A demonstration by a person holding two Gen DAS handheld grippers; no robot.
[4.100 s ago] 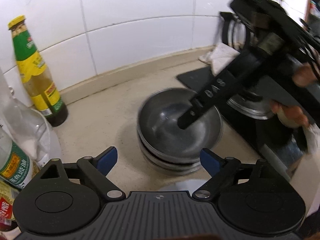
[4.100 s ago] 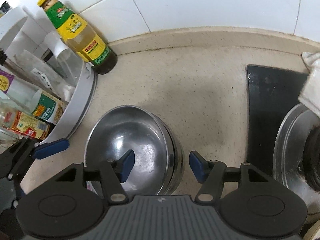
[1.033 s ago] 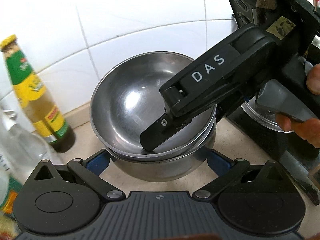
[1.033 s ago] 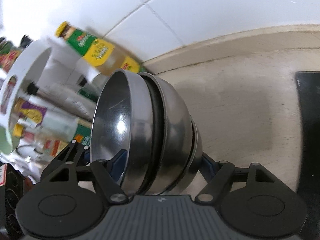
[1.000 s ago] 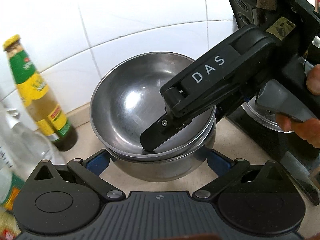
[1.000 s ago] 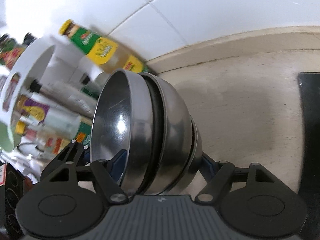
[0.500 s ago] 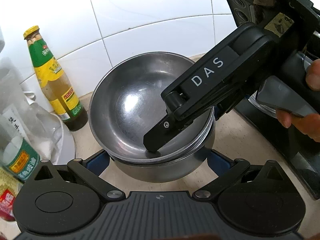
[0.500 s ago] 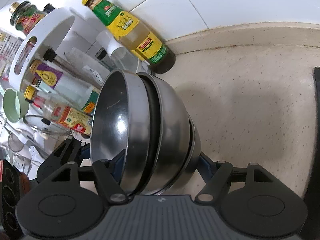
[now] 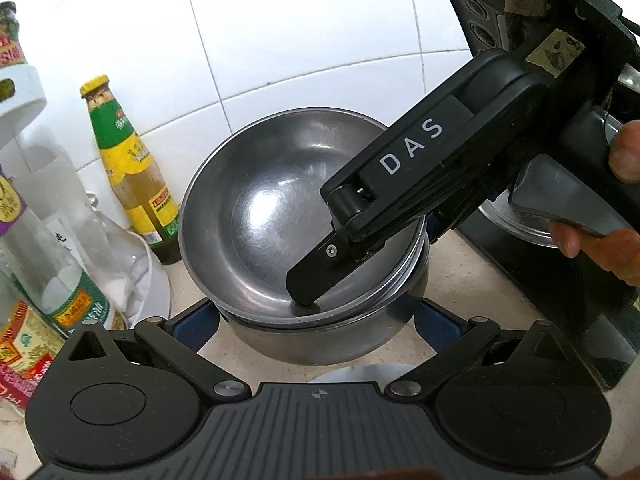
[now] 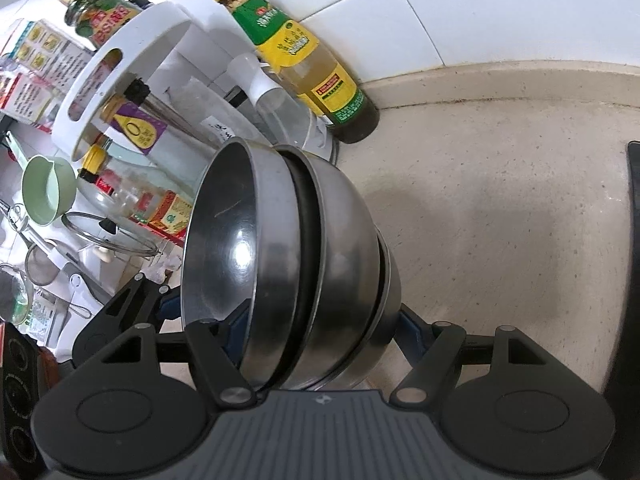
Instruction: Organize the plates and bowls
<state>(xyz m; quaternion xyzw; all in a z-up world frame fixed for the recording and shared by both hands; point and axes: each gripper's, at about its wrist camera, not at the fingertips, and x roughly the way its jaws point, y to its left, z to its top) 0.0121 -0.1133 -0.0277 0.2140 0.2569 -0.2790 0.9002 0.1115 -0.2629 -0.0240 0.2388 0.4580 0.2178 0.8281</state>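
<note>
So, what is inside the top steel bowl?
Only one finger of the right hand-held gripper lies inside the top steel bowl, tip near the bottom. Its body hides the right inner wall.

Nested steel bowls point(image 10: 320, 240) btwn right gripper point(image 10: 316, 330) fingers point(image 10: 412, 330), above beige counter point(image 10: 500, 200).

Surface: beige speckled countertop point(image 10: 500, 208), meeting white tiled wall point(image 10: 500, 8) along a raised beige lip.
Back edge: yellow-capped sauce bottle point(image 10: 304, 60) upright on the counter, just beside the wall.
Left side: white round condiment rack point(image 10: 120, 64) holding jars and bottles.
Right side: black stove panel point(image 10: 634, 184) lying flat on the counter.
</note>
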